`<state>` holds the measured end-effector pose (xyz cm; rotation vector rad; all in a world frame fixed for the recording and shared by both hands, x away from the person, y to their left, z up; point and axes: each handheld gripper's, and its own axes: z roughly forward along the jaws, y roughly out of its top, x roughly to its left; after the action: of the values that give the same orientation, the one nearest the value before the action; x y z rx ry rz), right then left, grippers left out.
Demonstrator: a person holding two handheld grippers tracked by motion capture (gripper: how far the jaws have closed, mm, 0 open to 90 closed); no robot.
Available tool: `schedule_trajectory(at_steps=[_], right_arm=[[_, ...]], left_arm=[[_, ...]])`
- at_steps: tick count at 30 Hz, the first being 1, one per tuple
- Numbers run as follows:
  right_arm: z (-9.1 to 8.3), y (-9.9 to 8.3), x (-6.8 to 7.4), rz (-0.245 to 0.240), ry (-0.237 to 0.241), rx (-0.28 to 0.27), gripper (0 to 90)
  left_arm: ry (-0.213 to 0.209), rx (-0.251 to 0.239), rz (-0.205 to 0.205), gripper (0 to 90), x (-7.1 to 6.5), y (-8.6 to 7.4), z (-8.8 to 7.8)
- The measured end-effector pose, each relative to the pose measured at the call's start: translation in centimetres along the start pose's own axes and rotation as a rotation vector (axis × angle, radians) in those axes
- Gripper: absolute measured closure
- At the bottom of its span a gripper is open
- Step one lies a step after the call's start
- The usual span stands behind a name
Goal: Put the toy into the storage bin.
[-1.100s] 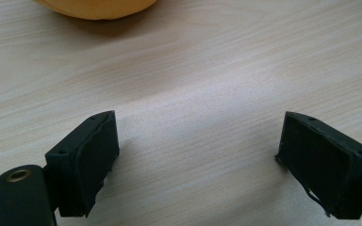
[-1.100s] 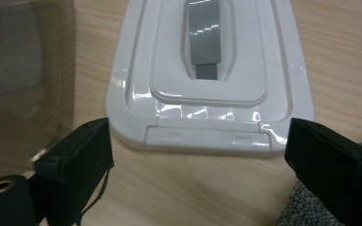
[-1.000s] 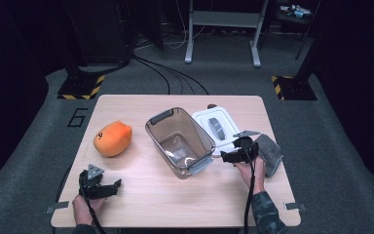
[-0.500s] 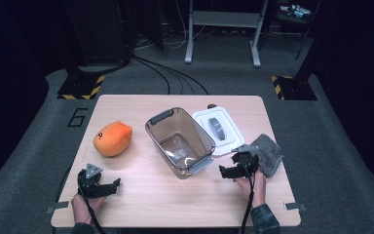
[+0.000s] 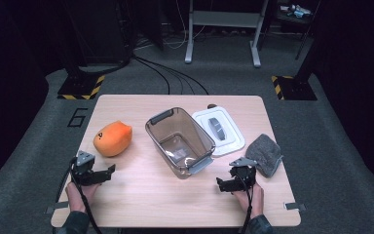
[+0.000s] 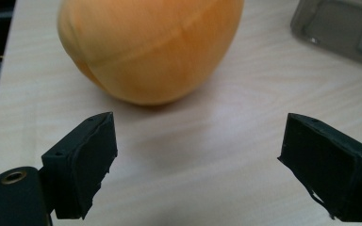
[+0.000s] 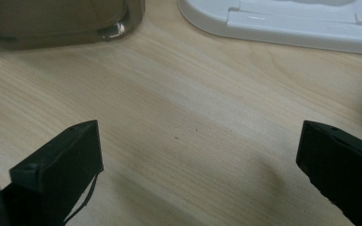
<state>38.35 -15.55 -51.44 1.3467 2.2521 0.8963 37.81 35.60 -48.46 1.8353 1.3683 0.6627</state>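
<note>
Orange plush toy (image 6: 148,47) is lying just ahead of the left gripper (image 5: 108,171), jaws standing apart, empty. Right gripper (image 5: 220,183), just opening wide, is facing bare counter (image 7: 207,117).

Both hands come in from the near edge of the worktop, each holding a gripper. The left gripper (image 5: 108,170) sits at the near left, its fingers (image 6: 82,160) spread wide with nothing between them. The right gripper (image 5: 221,184) sits at the near right; its jaws have just been opening and stand wide, empty.
</note>
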Motion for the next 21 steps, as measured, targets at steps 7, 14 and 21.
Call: schedule_trajectory(at_steps=[7,14,21], right_arm=[[0.3,-0.7,-0.1,-0.016,-0.014,0.002,0.0],[0.5,-1.2,-0.4,0.004,-0.011,-0.002,0.0],[0.4,-1.7,-1.0,-0.024,0.004,-0.027,0.0]], left_arm=[[0.009,-0.037,-0.003,11.3,1.6,3.5,-0.4],[-0.002,-0.027,-0.033,11.1,3.4,6.5,0.4],[-0.016,0.020,-0.021,11.0,3.8,8.6,2.2]])
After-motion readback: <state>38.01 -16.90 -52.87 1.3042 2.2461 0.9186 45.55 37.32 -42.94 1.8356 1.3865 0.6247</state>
